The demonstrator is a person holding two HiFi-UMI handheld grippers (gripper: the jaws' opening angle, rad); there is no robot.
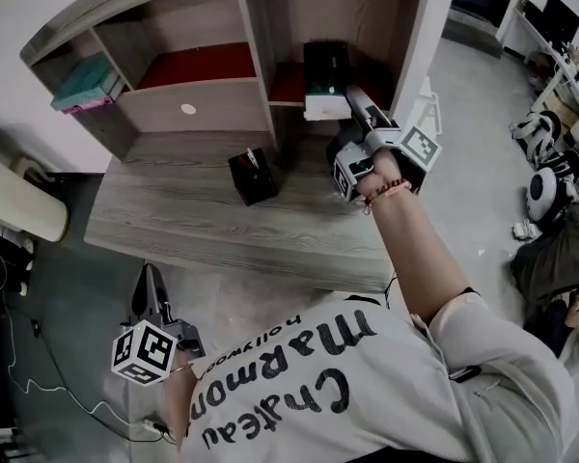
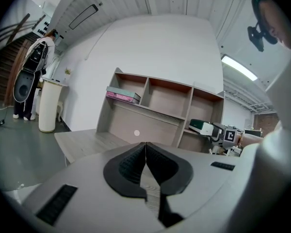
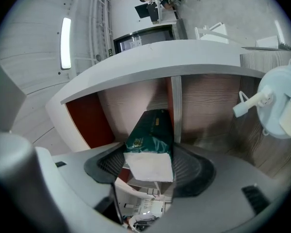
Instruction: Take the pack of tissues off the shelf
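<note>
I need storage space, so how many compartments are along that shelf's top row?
3: left compartment with a teal stack, middle compartment beside it, right compartment with the pack of tissues. None seem hidden.

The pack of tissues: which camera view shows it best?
The right gripper view: the pack of tissues fills the centre, green wrapper and white end clear, held in the right tool. The head view shows it small at the shelf; the left gripper view, far away.
</note>
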